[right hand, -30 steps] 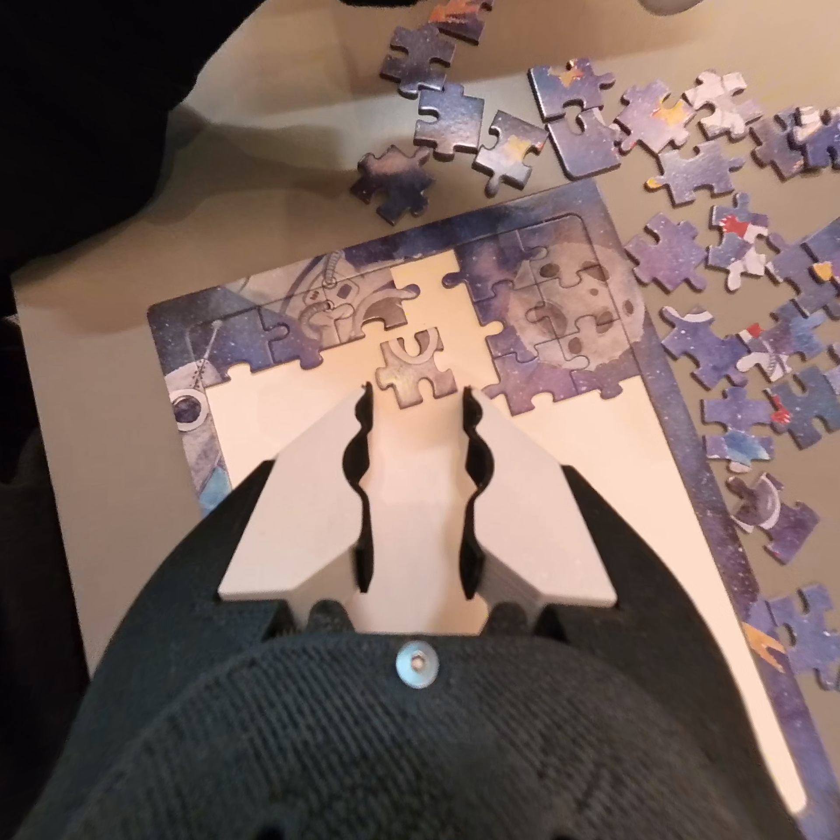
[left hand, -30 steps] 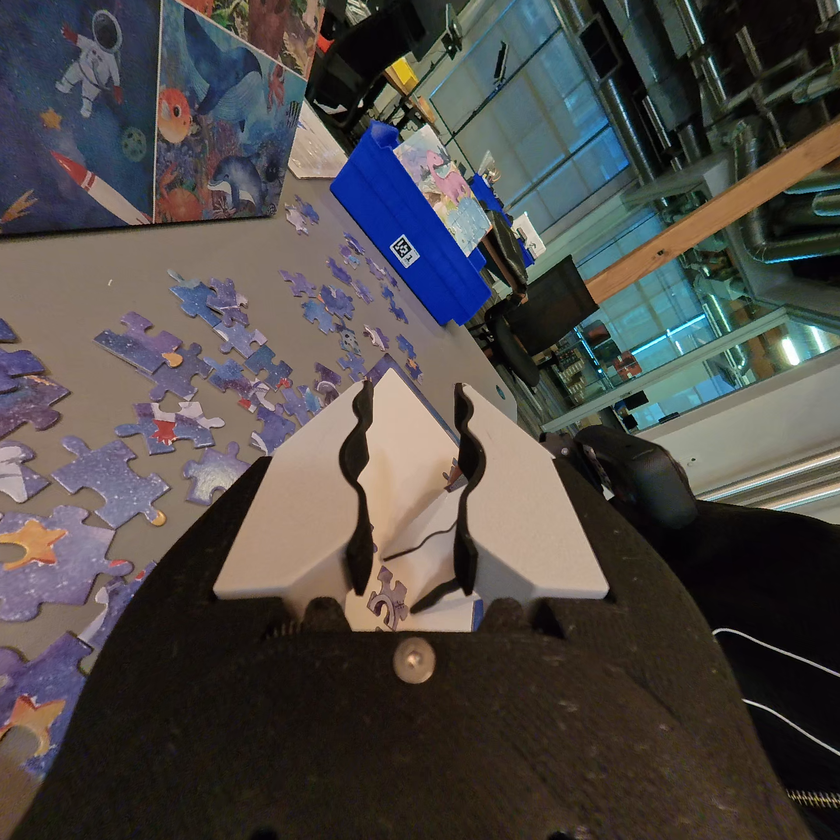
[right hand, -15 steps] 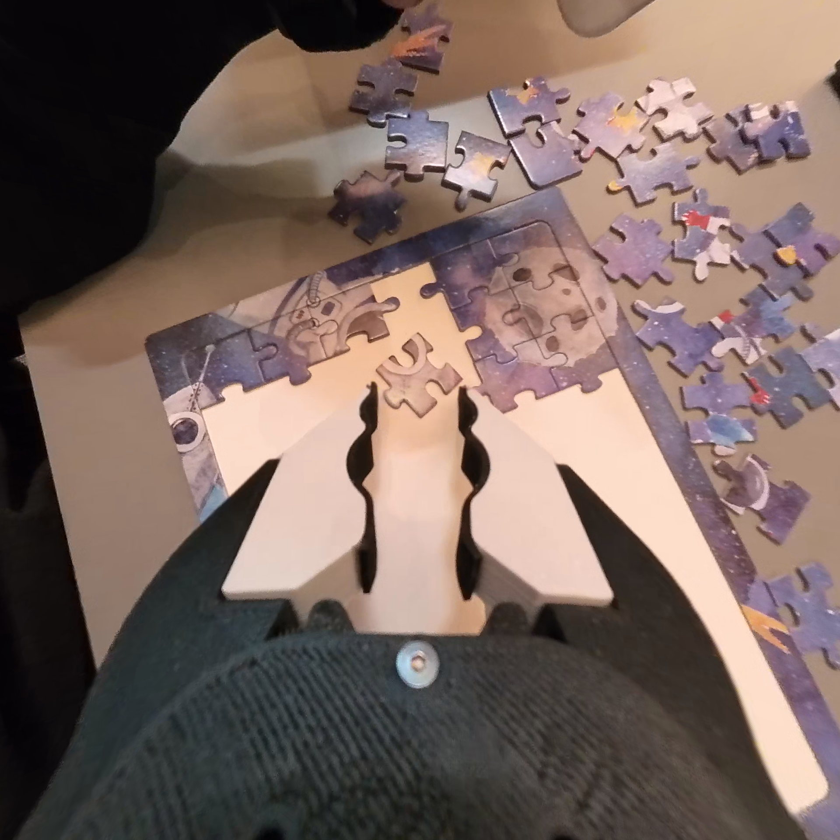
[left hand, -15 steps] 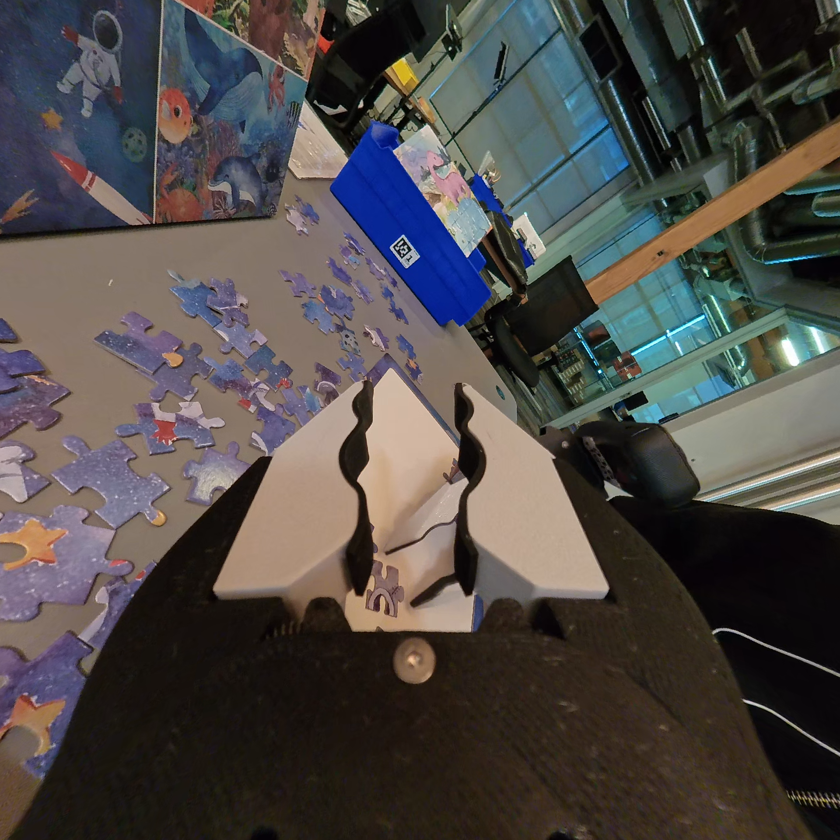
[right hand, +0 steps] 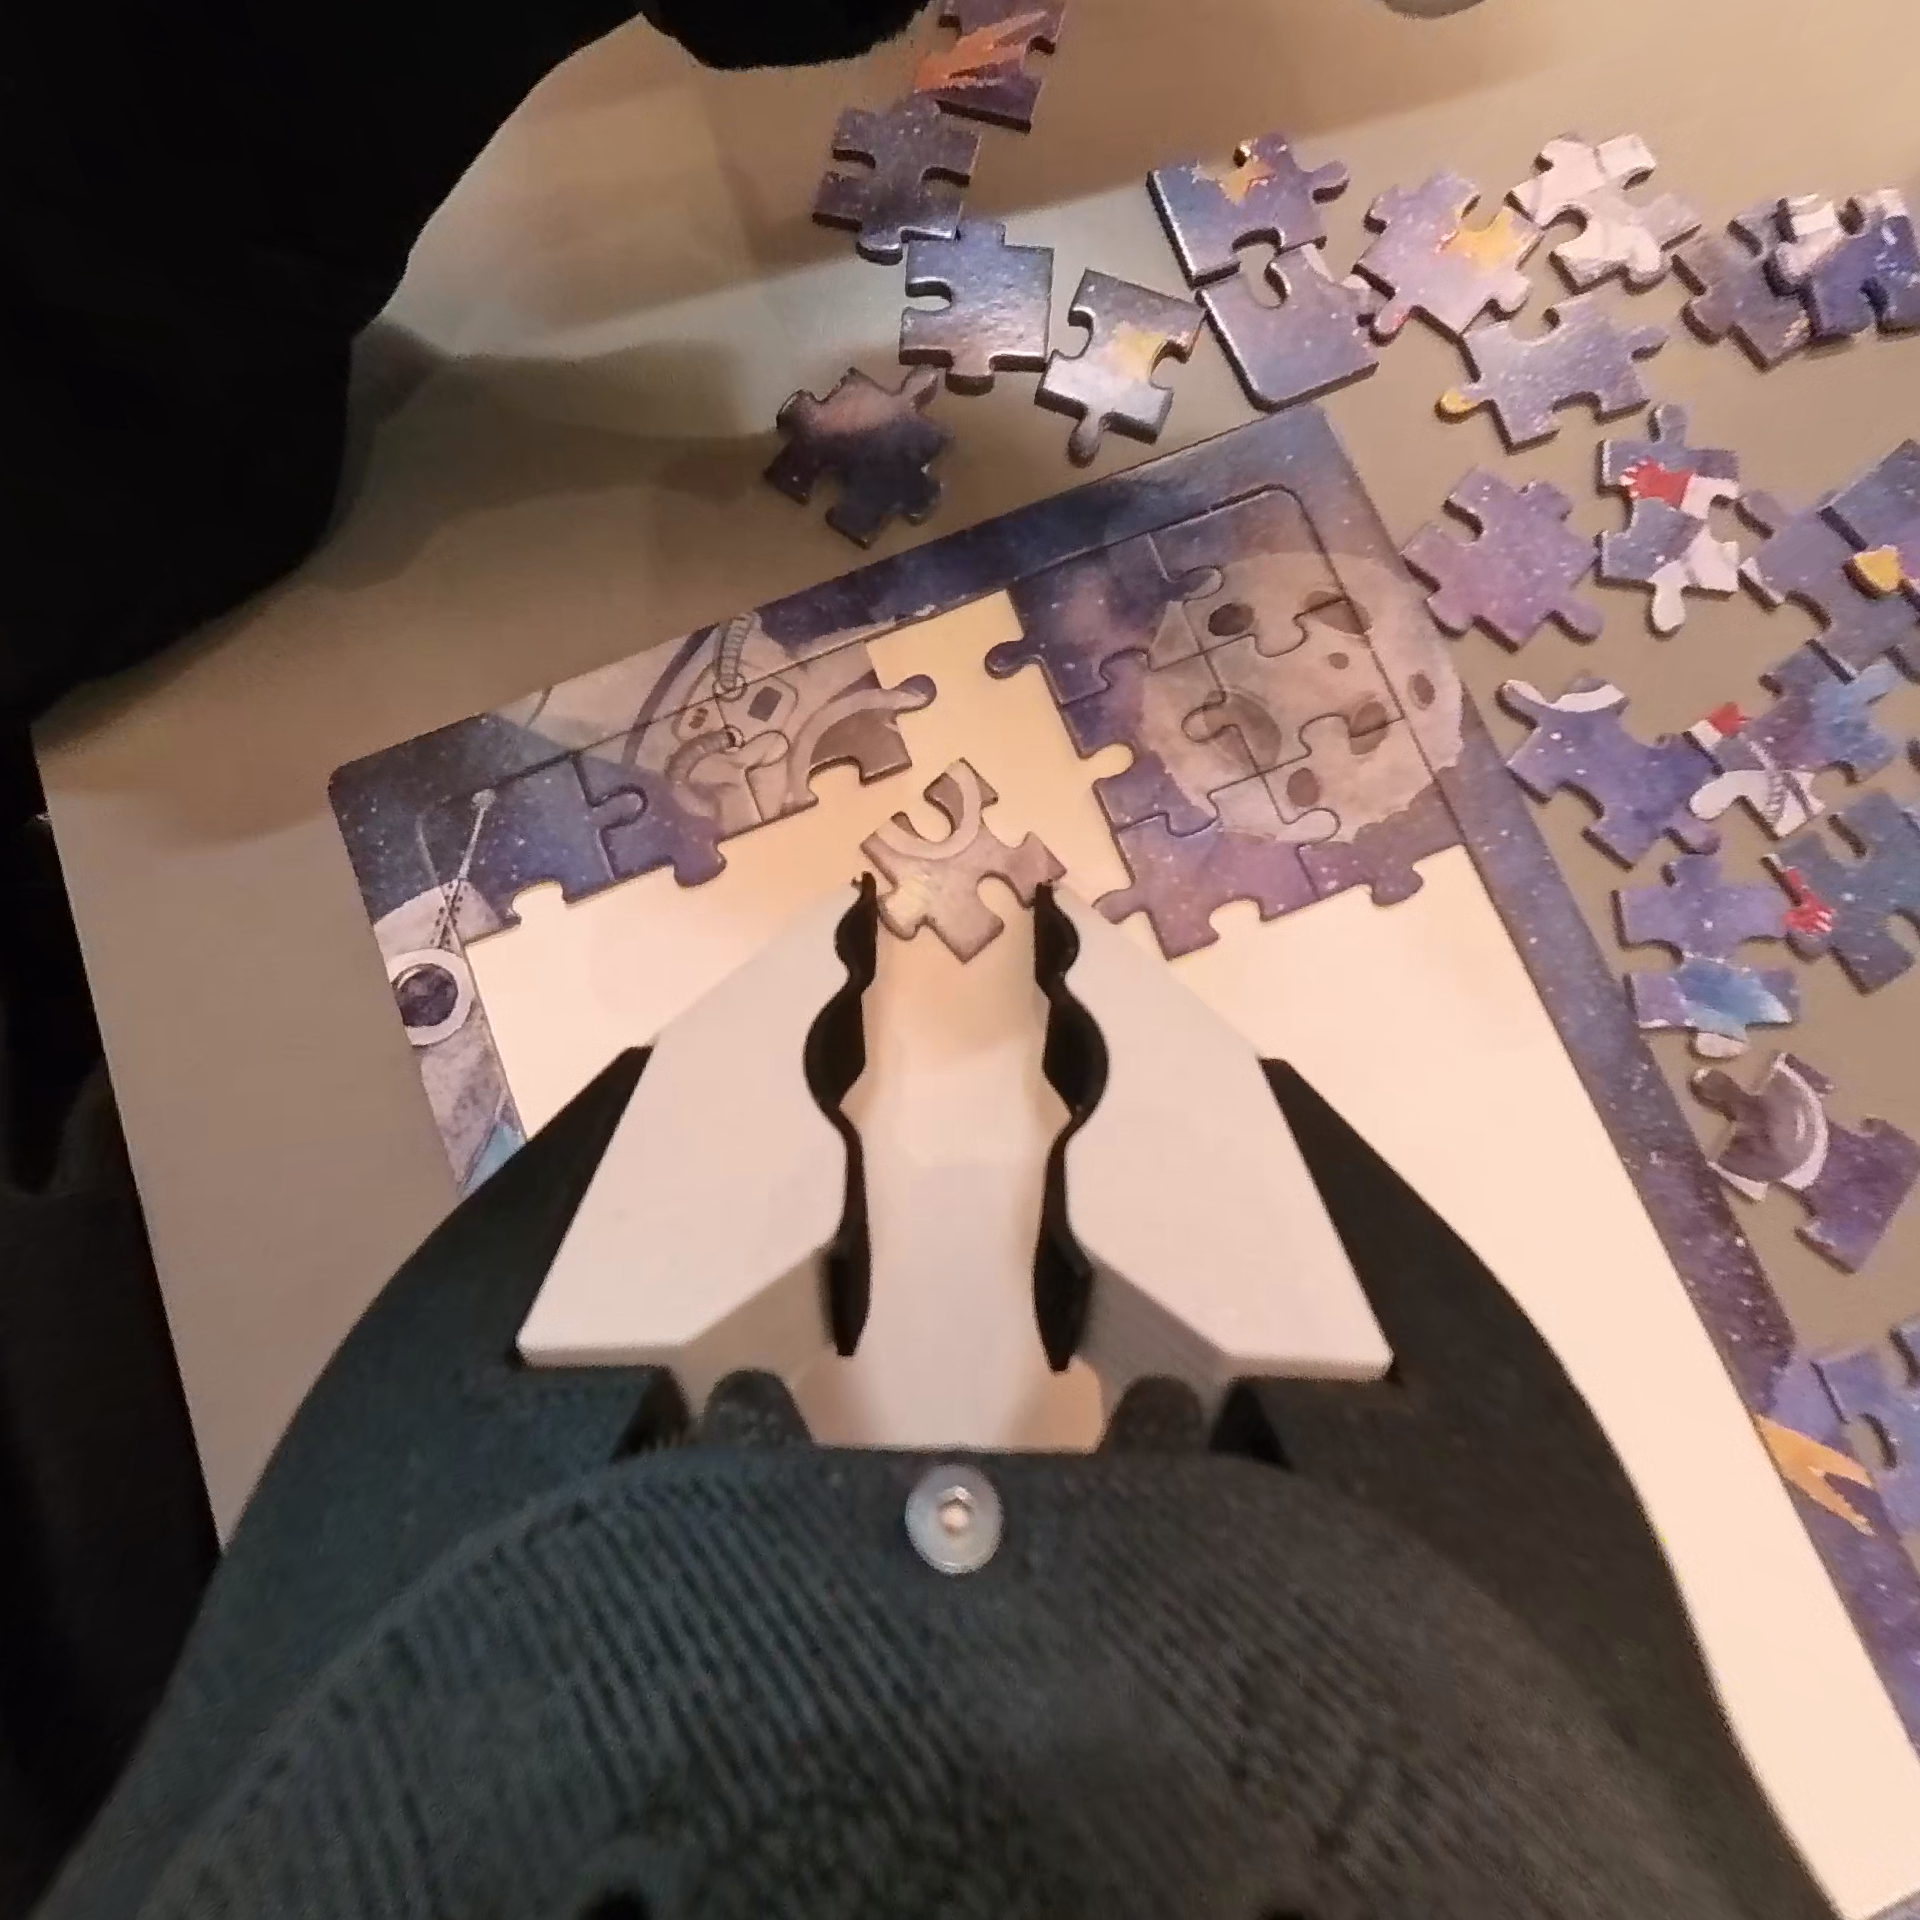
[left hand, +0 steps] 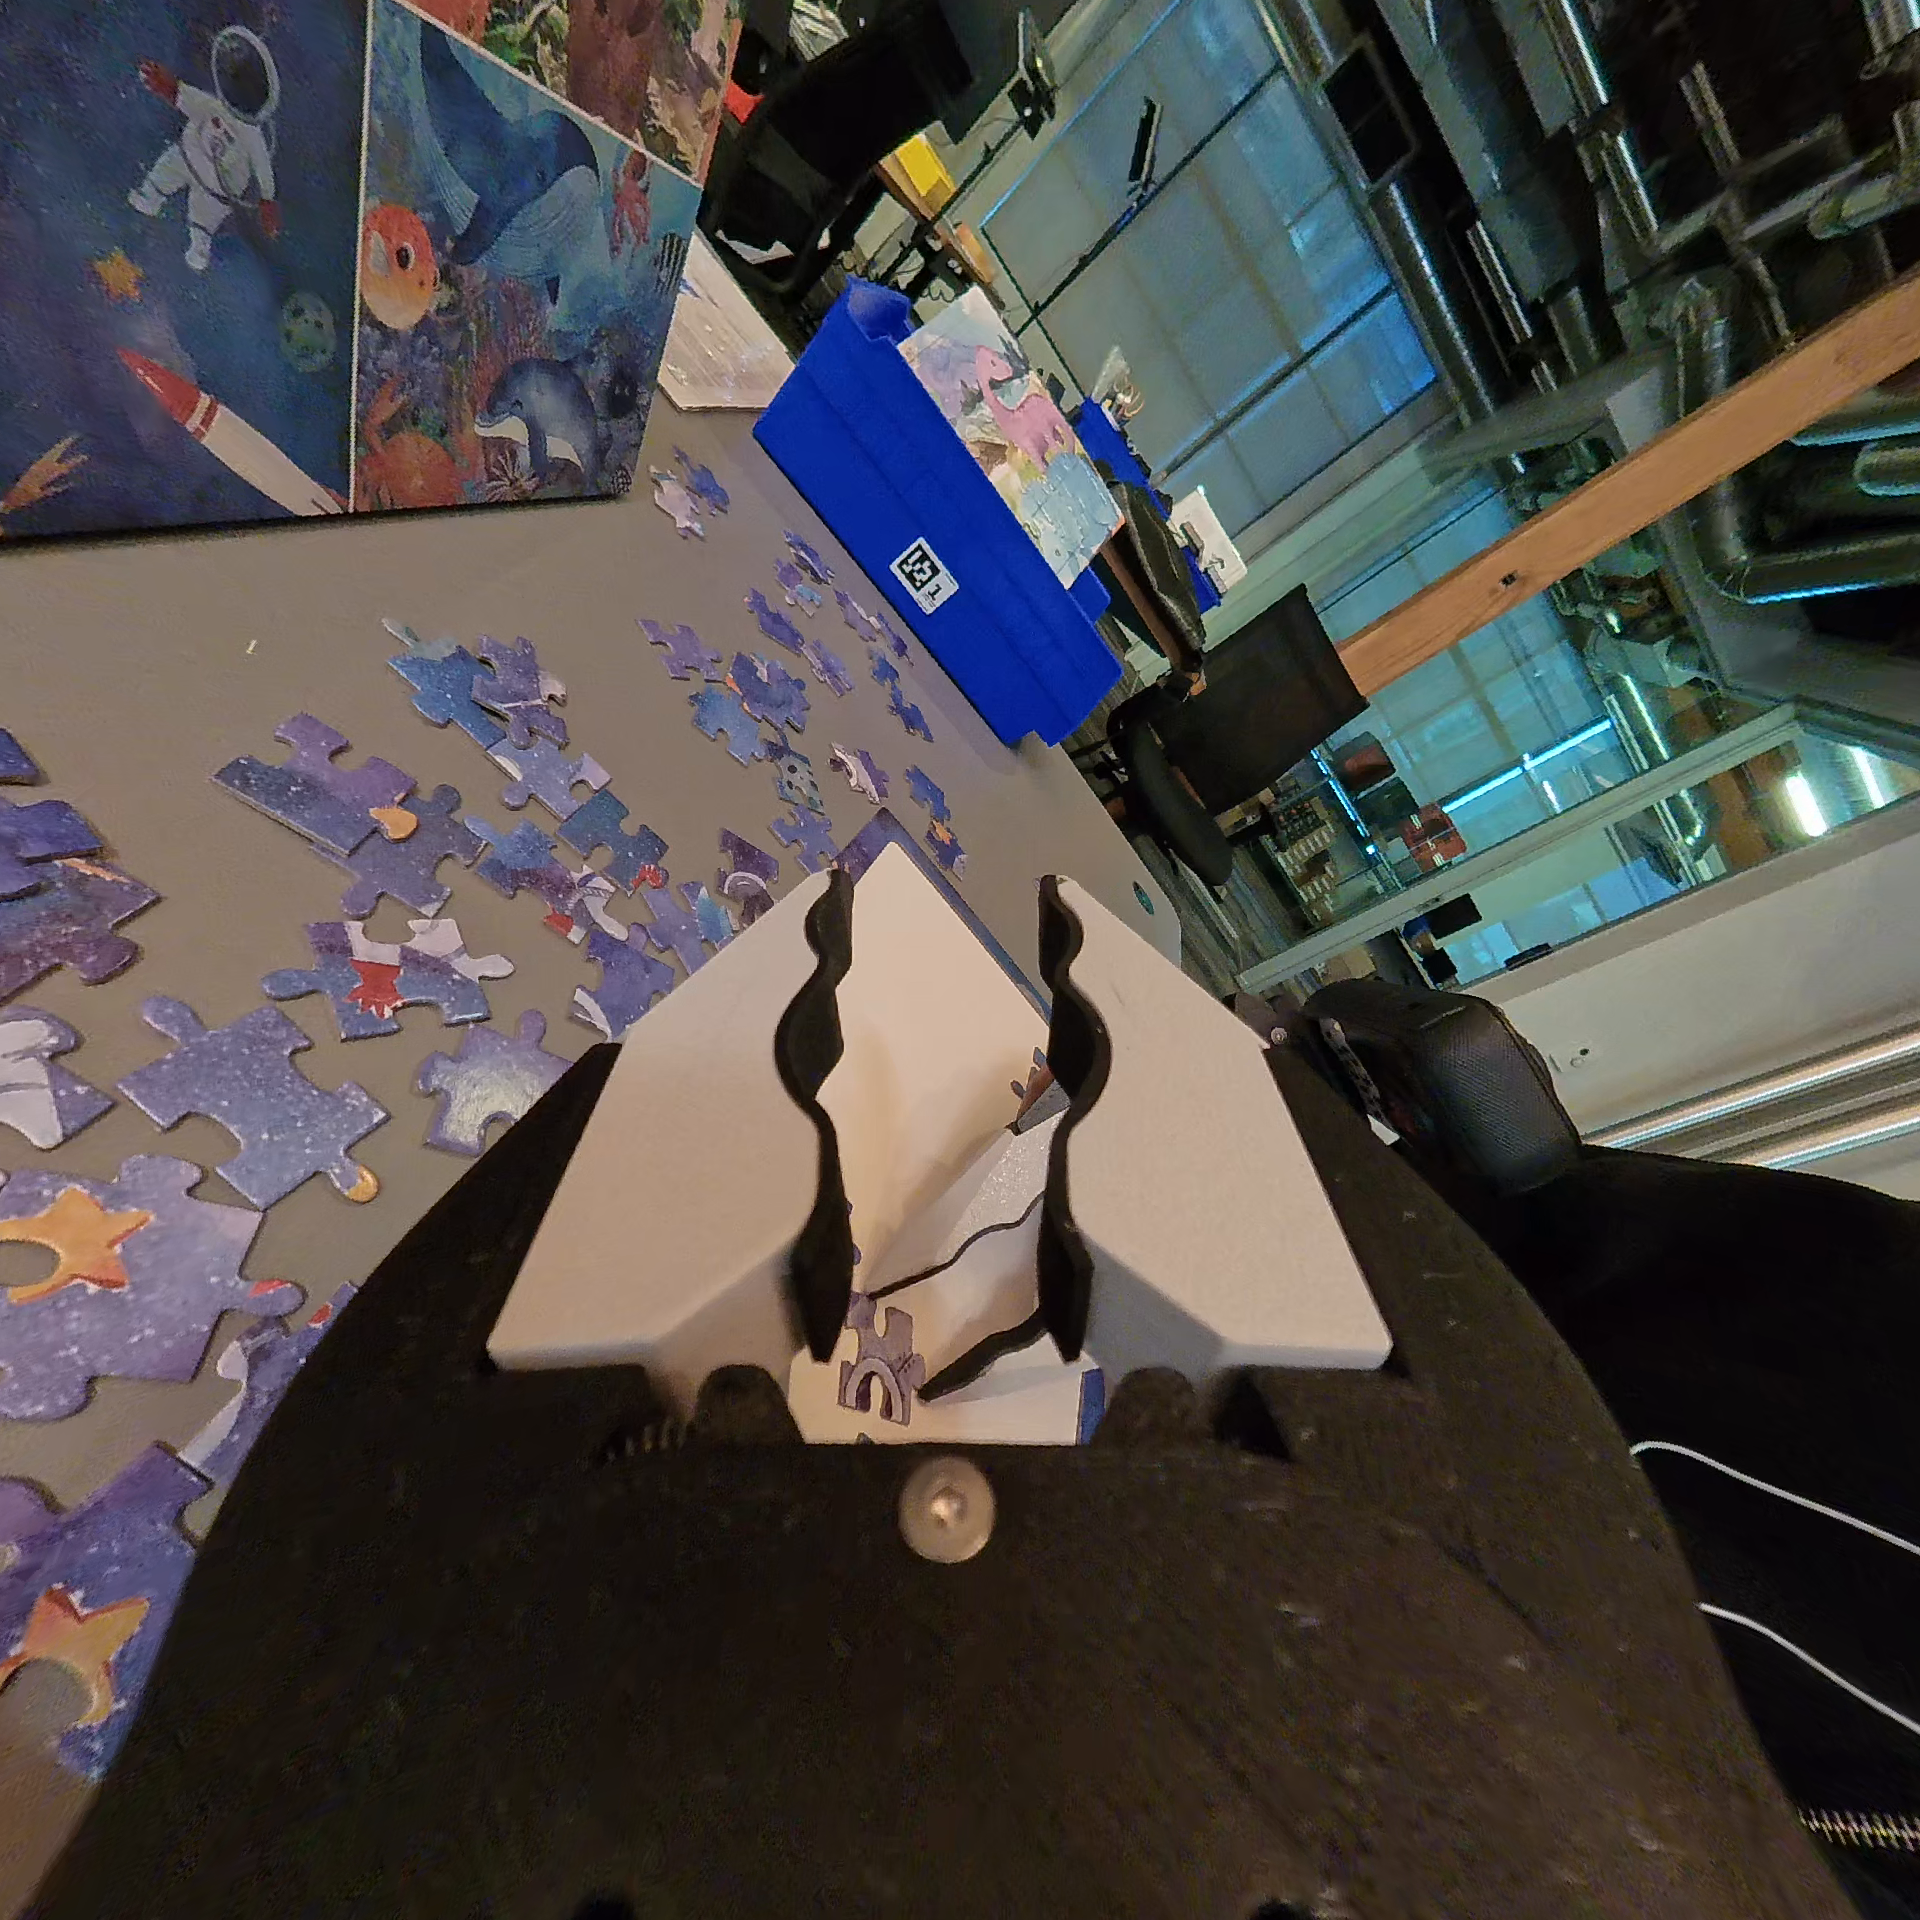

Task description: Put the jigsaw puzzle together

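Left side first: the left gripper [left hand: 945, 894] hung with its jaws apart and nothing between the pads, tips over a corner of the puzzle tray [left hand: 883, 831]. Loose blue puzzle pieces [left hand: 260, 1101] lay on the grey table [left hand: 156, 603] to its left, with the puzzle box [left hand: 208, 260] and a blue bin [left hand: 935, 582] farther off.

The right gripper [right hand: 951, 883] was narrowed onto a grey puzzle piece [right hand: 956, 873] - both fingertips met its side edges. The piece sat over the bare cream gap in the tray, between the fitted astronaut section [right hand: 727, 748] and the moon section [right hand: 1268, 707].

We judged the piece light, thin, stiff card - bendable at the knobs, apt to pivot. Best taken across opposite edges.
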`<state>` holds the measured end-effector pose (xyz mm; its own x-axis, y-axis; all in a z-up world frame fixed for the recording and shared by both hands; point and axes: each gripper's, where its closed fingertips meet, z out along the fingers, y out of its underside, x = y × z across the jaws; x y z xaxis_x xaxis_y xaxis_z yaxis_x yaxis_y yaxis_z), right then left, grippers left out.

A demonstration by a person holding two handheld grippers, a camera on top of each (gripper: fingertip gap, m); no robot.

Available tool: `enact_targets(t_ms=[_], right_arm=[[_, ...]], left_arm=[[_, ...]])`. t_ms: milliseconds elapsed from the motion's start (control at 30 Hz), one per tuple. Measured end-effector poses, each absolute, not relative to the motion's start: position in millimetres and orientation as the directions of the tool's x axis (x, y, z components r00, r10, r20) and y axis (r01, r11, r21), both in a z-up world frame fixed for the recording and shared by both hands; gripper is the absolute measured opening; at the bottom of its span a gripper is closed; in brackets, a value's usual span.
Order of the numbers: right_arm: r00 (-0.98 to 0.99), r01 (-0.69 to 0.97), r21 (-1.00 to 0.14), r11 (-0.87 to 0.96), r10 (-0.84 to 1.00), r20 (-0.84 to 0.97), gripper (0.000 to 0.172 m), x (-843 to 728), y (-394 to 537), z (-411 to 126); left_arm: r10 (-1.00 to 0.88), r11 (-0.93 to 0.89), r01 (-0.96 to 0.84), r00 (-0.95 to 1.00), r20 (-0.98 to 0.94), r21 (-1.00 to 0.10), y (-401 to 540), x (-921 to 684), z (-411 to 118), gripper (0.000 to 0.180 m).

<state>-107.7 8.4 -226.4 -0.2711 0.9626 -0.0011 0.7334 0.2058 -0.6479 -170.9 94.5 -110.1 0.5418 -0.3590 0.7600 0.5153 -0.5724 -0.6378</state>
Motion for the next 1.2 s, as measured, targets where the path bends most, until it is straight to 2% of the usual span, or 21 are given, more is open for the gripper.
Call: enact_targets(t_ms=[267,467,900,1067,1200], right_arm=[[-0.277,0.744,-0.635,0.21,0.961,-0.007,0.022,-102.6,8.4,-226.3],[-0.288,0.756,-0.627,0.189,0.956,-0.06,0.029,-96.2,3.6,-225.2],[-0.327,0.768,-0.597,0.231,0.943,-0.056,0.029,-87.7,-5.6,-225.8],[-0.381,0.743,-0.641,0.194,0.91,-0.166,0.026,-88.3,-25.0,-219.3],[-0.38,0.686,-0.698,0.207,0.919,-0.102,0.029,-97.6,-13.6,-210.0]], left_arm=[[-0.357,-0.573,0.515,0.543,0.76,-0.637,94.8,-171.0,-110.5,0.034],[-0.356,-0.573,0.515,0.543,0.76,-0.637,94.9,-171.2,-110.6,0.034],[-0.357,-0.572,0.515,0.543,0.759,-0.638,94.9,-170.9,-110.3,0.034],[-0.358,-0.573,0.514,0.543,0.759,-0.638,94.8,-170.5,-110.2,0.034],[-0.359,-0.571,0.516,0.543,0.759,-0.638,94.9,-170.8,-109.9,0.034]])
